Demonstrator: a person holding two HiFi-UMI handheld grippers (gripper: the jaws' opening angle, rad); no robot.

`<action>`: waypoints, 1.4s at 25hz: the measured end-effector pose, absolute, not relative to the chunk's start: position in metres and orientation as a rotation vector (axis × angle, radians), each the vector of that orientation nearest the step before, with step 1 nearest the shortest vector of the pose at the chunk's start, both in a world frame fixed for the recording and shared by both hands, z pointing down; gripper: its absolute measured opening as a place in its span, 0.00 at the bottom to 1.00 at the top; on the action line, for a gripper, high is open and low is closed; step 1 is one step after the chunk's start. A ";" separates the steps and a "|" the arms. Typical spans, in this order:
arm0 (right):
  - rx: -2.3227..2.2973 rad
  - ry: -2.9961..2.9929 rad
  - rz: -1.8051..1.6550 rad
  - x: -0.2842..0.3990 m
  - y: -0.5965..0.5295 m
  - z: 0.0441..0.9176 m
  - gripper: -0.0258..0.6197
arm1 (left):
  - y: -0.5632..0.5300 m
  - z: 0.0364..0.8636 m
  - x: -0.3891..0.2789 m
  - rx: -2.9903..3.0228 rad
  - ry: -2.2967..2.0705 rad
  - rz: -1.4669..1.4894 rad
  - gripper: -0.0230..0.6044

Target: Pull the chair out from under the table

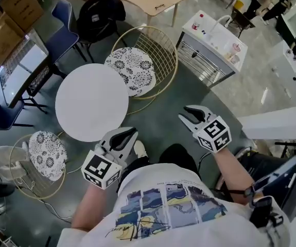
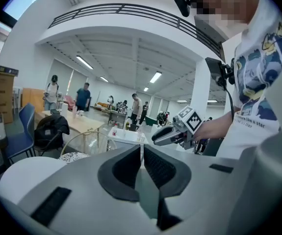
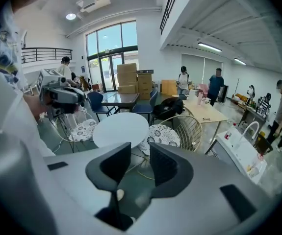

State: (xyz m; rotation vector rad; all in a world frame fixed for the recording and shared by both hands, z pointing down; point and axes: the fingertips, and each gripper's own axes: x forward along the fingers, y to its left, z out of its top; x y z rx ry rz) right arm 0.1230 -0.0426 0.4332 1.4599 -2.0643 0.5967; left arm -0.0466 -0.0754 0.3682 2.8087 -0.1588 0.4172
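Right tool (image 3: 141, 153) (jaws apart, empty) faces chair (image 3: 163, 133).

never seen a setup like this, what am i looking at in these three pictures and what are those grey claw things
There is no robot here: a person holds a hand-held gripper in each hand. The head view comes from a camera on the person's head, looking down. The other two come from cameras riding on each gripper, looking along its jaws. Below stand a round white table, a wire chair with its patterned seat partly under the table's edge, and a second wire chair. The left hand-held gripper is shut and the right hand-held gripper is open. Neither holds anything.
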 end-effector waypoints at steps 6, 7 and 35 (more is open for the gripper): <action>1.377 -1.996 0.608 0.197 -0.147 0.474 0.21 | -0.143 0.372 -0.046 2.772 -0.371 0.403 0.06; 1.360 -1.989 0.622 0.213 -0.161 0.484 0.22 | -0.150 0.372 -0.043 2.757 -0.424 0.401 0.06; 1.293 -1.947 1.164 0.451 -0.467 0.702 0.30 | -0.201 0.333 0.119 2.296 -1.329 0.491 0.15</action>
